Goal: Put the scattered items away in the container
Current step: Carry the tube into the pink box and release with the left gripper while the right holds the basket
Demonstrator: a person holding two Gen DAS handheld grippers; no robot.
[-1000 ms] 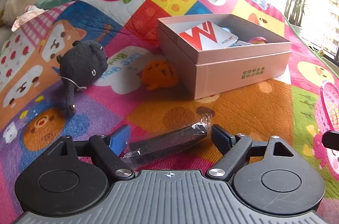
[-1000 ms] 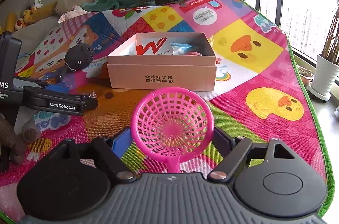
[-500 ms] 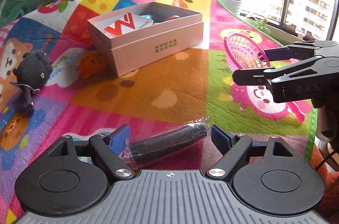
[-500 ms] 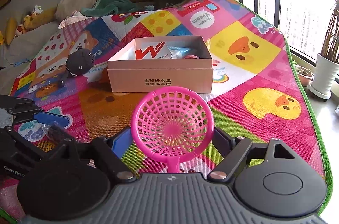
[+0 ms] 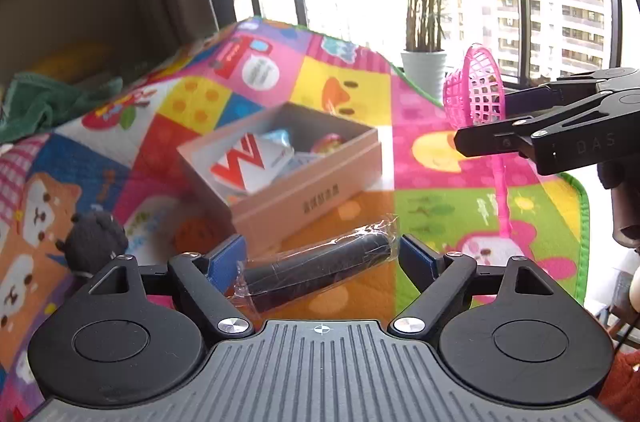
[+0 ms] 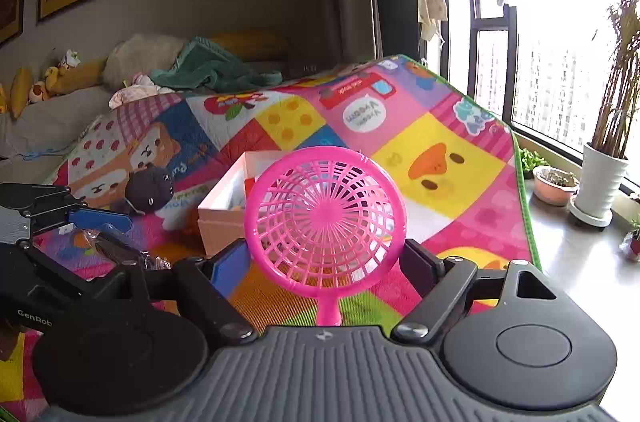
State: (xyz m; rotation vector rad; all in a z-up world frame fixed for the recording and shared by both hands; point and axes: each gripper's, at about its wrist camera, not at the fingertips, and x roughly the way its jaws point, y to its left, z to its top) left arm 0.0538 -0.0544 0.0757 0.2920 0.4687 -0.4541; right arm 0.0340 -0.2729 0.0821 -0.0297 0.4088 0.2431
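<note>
My left gripper (image 5: 320, 258) is shut on a black tube in clear wrap (image 5: 316, 270), which spans crosswise between the blue pads, clear of the play mat. My right gripper (image 6: 324, 258) is shut on the round head of a pink plastic scoop (image 6: 324, 214), whose handle points back toward the camera. In the left wrist view that right gripper (image 5: 486, 120) and the pink scoop (image 5: 474, 94) hang at the right, level with the box. The open pink box (image 5: 312, 206) holds a red-and-white packet and small items. A black plush (image 5: 94, 240) and an orange toy (image 5: 196, 230) lie left of the box.
The colourful play mat (image 6: 440, 162) ends in a green edge at the right, beside a sill with potted plants (image 6: 600, 182). A green towel (image 6: 212, 68) and pillows lie beyond the mat's far end. My left gripper (image 6: 112, 242) shows at the left of the right wrist view.
Both grippers have risen off the mat with their items still held. The left view has swung right toward the window, and the right gripper with the scoop now sits higher in it.
</note>
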